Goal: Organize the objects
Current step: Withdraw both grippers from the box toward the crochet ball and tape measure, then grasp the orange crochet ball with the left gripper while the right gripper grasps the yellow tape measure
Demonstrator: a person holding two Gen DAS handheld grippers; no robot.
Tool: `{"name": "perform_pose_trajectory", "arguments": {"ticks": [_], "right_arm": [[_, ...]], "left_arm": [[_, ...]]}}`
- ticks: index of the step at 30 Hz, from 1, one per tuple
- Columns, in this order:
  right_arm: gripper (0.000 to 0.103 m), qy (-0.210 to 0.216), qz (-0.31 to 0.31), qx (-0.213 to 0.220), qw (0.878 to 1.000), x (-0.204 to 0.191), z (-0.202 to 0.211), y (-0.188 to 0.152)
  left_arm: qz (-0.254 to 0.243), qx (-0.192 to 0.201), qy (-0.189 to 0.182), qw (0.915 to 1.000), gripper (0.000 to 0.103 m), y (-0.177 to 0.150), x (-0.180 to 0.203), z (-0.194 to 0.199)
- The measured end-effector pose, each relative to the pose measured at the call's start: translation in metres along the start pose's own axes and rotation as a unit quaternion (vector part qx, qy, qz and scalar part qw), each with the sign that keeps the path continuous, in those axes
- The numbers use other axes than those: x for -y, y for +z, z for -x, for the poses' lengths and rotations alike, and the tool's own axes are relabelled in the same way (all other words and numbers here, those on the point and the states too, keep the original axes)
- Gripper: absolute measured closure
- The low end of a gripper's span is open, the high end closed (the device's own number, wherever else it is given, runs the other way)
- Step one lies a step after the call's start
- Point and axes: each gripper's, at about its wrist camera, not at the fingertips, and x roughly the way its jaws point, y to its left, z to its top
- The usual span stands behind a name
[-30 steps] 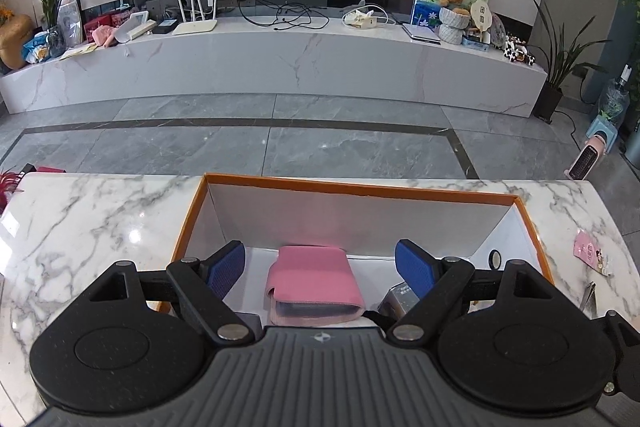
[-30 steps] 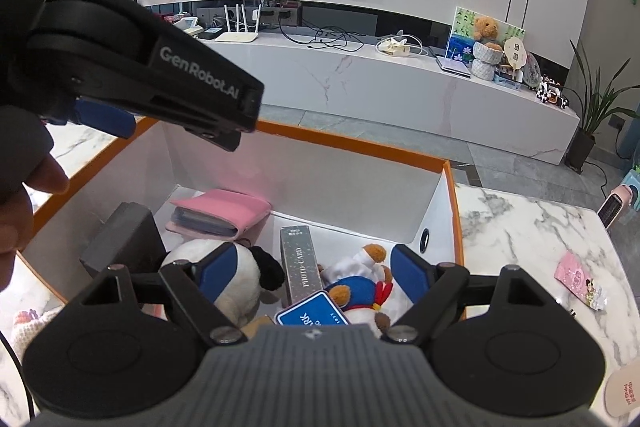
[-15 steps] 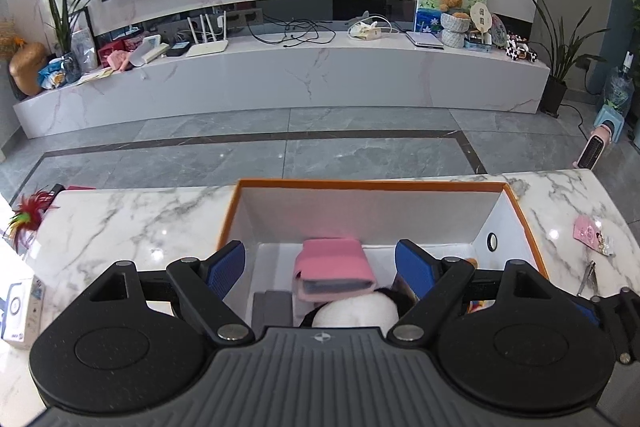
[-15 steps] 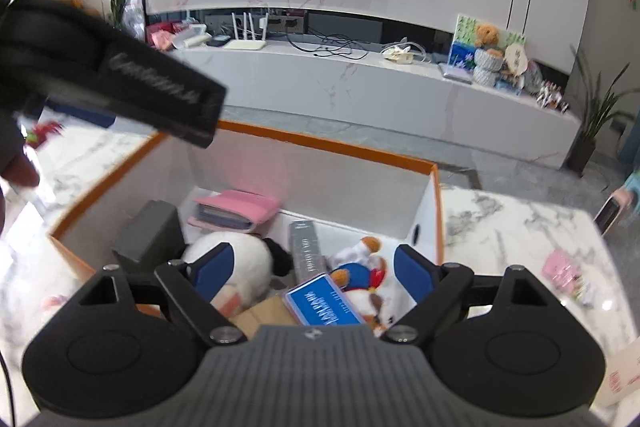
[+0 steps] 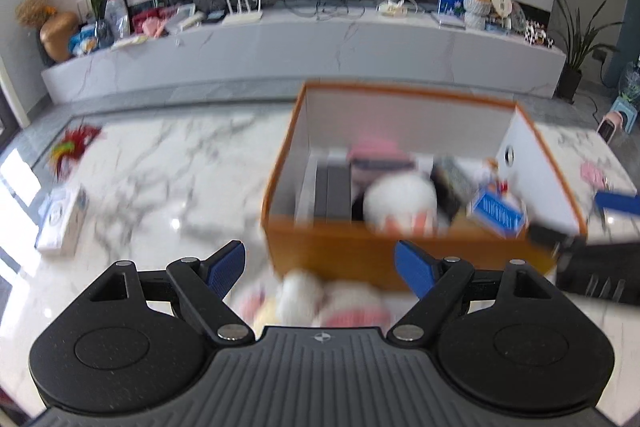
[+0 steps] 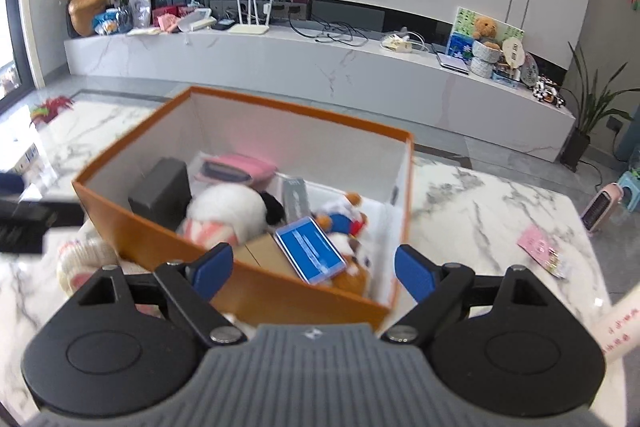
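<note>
Orange box (image 6: 280, 291) packed with collected toys; both grippers (image 5: 320, 267) (image 6: 312, 269) spread, empty, clear of rim for next pick.

On the table (image 6: 500, 211) stands a box (image 6: 256, 275). In it a case (image 6: 160, 191) sits at the left, a pouch (image 6: 240, 167) behind a plush ball (image 6: 224, 211), and a card (image 6: 310, 249) at the near right. A plush toy (image 6: 86, 259) lies outside, just beside the box's near wall.
</note>
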Motion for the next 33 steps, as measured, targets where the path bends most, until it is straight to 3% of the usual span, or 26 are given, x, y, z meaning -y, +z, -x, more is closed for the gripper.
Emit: {"name": "perform_pose_trajectory", "arguments": {"ticks": [6,12,17,21,23,29,33], "right_arm": [[0.014,-0.014,-0.003,-0.015,1.000,0.019,0.012,-0.020],[0.014,-0.007,-0.015,-0.026,1.000,0.032,0.013,-0.033],[0.013,-0.001,-0.030,-0.041,0.999,0.041,0.002,-0.039],[0.013,0.014,-0.054,-0.083,0.995,0.047,-0.023,-0.051],[0.013,0.019,-0.064,-0.103,0.992,0.048,-0.037,-0.057],[0.013,0.016,-0.074,-0.133,0.988,0.046,-0.060,-0.069],[0.019,0.019,-0.082,-0.145,0.986,0.041,-0.071,-0.073]], "left_arm": [[0.014,-0.062,-0.041,0.9971,0.006,-0.055,0.007,-0.018],[0.033,-0.109,-0.063,0.9915,0.006,-0.082,0.021,-0.047],[0.037,-0.121,-0.061,0.9901,0.006,-0.088,0.028,-0.054],[0.052,-0.144,-0.072,0.9856,0.020,-0.090,0.026,-0.064],[0.062,-0.152,-0.075,0.9836,0.021,-0.091,0.025,-0.068],[0.058,-0.145,-0.069,0.9853,0.023,-0.091,0.025,-0.067],[0.042,-0.142,-0.061,0.9871,0.036,-0.091,0.030,-0.067]]}}
